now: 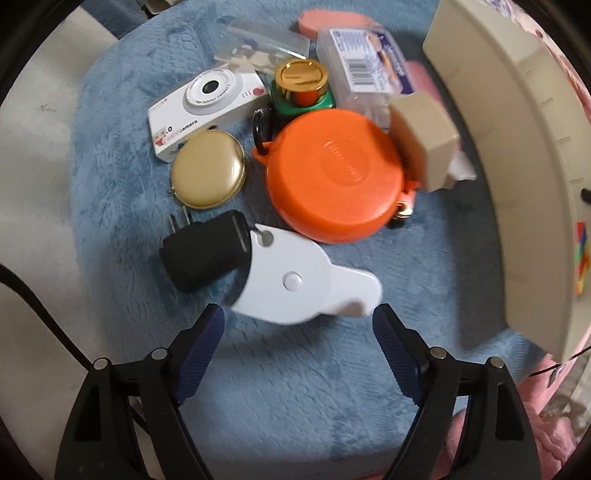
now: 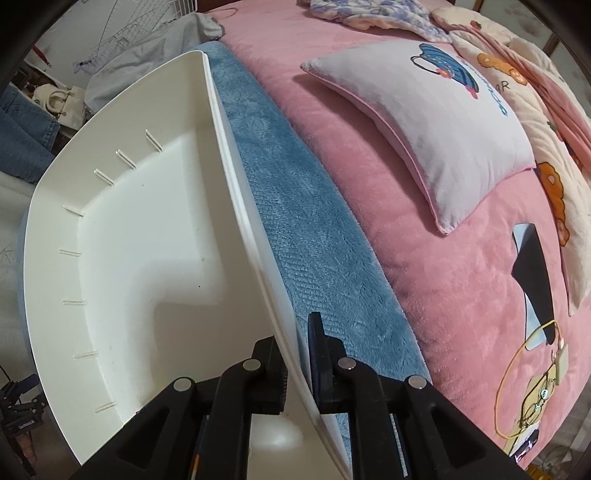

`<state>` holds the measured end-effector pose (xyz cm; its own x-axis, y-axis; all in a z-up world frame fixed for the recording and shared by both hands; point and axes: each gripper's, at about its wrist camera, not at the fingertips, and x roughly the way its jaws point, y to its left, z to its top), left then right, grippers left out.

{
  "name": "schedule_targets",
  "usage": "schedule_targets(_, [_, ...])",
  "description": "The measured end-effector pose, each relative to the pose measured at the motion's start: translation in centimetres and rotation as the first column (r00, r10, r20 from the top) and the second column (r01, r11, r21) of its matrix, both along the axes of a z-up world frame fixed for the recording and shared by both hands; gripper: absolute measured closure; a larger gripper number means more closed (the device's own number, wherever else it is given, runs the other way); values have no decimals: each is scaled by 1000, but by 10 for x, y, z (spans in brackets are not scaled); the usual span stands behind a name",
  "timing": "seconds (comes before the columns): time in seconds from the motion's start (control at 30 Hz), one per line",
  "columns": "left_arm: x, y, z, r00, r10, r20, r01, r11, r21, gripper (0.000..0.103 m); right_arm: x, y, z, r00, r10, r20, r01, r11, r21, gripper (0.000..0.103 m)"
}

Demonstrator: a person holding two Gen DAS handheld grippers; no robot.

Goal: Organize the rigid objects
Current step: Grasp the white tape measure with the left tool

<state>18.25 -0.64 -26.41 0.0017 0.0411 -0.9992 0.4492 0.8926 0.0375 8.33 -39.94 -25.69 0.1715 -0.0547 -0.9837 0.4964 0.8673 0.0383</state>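
In the left wrist view several rigid objects lie on a blue fleece blanket (image 1: 122,192): a white flat gadget (image 1: 303,277), a black plug adapter (image 1: 203,258), a gold round compact (image 1: 208,170), an orange round case (image 1: 332,177), a white toy camera (image 1: 207,110), a beige block (image 1: 424,140) and a gold-capped green bottle (image 1: 303,88). My left gripper (image 1: 297,328) is open, just short of the white gadget. In the right wrist view my right gripper (image 2: 295,350) is shut on the wall of a white bin (image 2: 147,240).
The white bin (image 1: 517,147) stands along the right of the pile. A clear plastic box (image 1: 358,66), a small bag (image 1: 262,44) and a pink case (image 1: 332,18) lie at the back. A pillow (image 2: 424,122) and a pink bedspread (image 2: 461,277) lie right of the bin.
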Motion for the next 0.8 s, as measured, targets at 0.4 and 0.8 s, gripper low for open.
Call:
schedule_targets(0.4, [9, -2, -28, 995, -23, -101, 17, 998, -59, 9, -2, 1, 1, 999, -41, -4, 41, 999, -3, 91])
schedule_targets(0.8, [6, -9, -48, 993, -70, -100, 68, 997, -20, 9, -3, 0, 0, 999, -46, -5, 46, 999, -8, 90])
